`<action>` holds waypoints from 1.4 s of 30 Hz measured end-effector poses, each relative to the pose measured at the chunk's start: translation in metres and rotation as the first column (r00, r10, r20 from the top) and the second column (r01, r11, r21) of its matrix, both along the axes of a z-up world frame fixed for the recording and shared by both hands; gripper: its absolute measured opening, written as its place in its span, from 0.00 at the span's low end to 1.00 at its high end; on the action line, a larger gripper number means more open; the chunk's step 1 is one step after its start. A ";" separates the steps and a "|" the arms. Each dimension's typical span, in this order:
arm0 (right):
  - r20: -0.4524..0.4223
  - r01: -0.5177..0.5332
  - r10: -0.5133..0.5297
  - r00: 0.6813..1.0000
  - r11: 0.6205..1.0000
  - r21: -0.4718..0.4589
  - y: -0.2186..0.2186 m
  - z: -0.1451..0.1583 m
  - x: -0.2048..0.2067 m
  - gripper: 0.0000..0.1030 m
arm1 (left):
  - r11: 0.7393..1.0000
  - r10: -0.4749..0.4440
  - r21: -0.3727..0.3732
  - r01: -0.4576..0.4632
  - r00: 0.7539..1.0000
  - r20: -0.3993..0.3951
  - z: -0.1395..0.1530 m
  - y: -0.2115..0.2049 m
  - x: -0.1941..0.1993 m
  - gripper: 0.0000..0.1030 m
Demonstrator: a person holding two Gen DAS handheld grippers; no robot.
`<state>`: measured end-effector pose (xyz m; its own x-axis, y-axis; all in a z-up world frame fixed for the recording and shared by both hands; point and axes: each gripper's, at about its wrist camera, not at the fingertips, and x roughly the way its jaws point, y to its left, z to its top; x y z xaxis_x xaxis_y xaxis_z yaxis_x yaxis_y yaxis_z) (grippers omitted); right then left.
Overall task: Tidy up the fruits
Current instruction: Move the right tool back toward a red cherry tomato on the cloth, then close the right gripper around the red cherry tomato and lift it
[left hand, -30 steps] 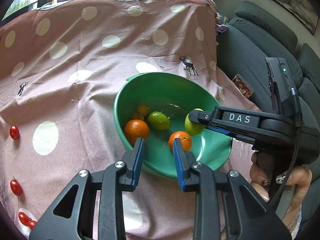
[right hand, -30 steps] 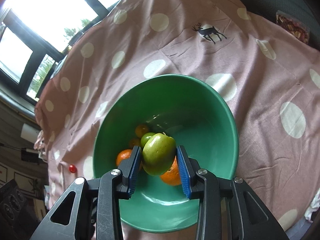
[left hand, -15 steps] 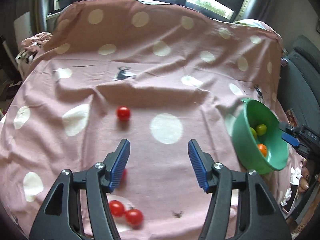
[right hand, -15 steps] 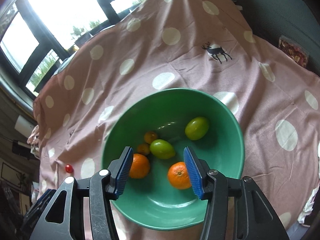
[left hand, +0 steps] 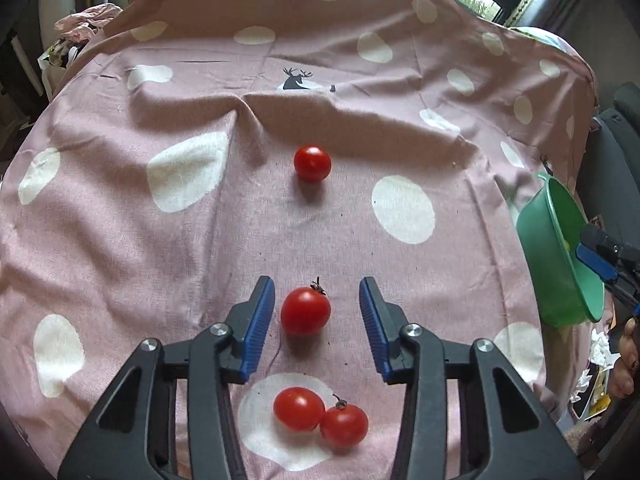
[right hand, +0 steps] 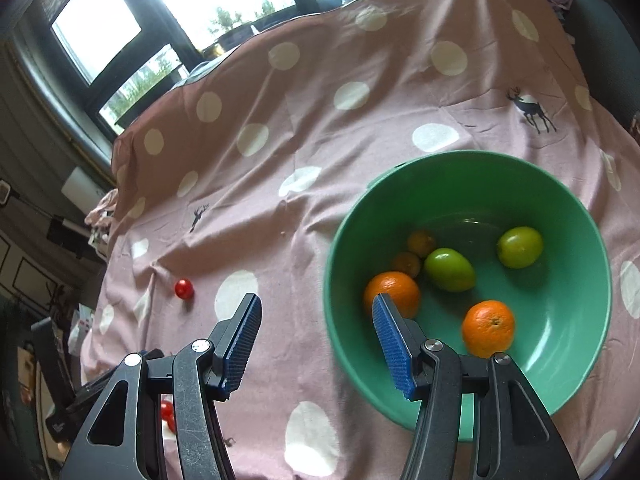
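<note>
Several cherry tomatoes lie on the pink dotted cloth (left hand: 200,240). One tomato (left hand: 306,311) sits between the blue pads of my left gripper (left hand: 316,304); its jaws are closing, with a gap on both sides. Two more tomatoes (left hand: 298,409) (left hand: 344,426) touch each other under the gripper, and a fourth tomato (left hand: 312,163) lies farther off. My right gripper (right hand: 316,312) is open and empty over the left rim of the green bowl (right hand: 560,184). The bowl holds two oranges (right hand: 392,294) (right hand: 488,328), two green fruits (right hand: 450,270) (right hand: 520,247) and two small orange fruits (right hand: 421,243).
In the left wrist view the green bowl (left hand: 560,264) stands at the cloth's right edge, with a person's hand (left hand: 624,356) below it. A dark sofa (right hand: 600,20) is behind the bowl. Windows run along the far side. Crumpled paper (left hand: 600,352) lies beyond the right edge.
My left gripper swung from the bowl to the tomatoes, opened wide, then narrowed around one. My right gripper let the green fruit drop into the bowl and shifted left.
</note>
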<state>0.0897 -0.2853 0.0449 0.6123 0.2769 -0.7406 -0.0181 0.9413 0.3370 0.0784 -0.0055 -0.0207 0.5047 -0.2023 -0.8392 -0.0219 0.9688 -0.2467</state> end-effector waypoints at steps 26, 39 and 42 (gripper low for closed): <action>-0.219 -0.377 0.358 0.908 0.925 -0.052 0.223 -0.060 0.110 0.39 | 0.992 0.058 -0.108 -0.063 0.997 -0.051 -0.001 0.024 -0.001 0.25; -0.237 -0.333 0.298 0.925 0.934 -0.128 0.222 -0.075 0.118 0.29 | 0.981 0.113 -0.156 -0.116 0.993 -0.030 0.010 0.044 -0.011 0.26; -0.228 -0.320 0.287 0.931 0.939 -0.127 0.215 -0.071 0.111 0.29 | 0.980 0.108 -0.167 -0.110 0.994 -0.019 0.014 0.043 -0.012 0.26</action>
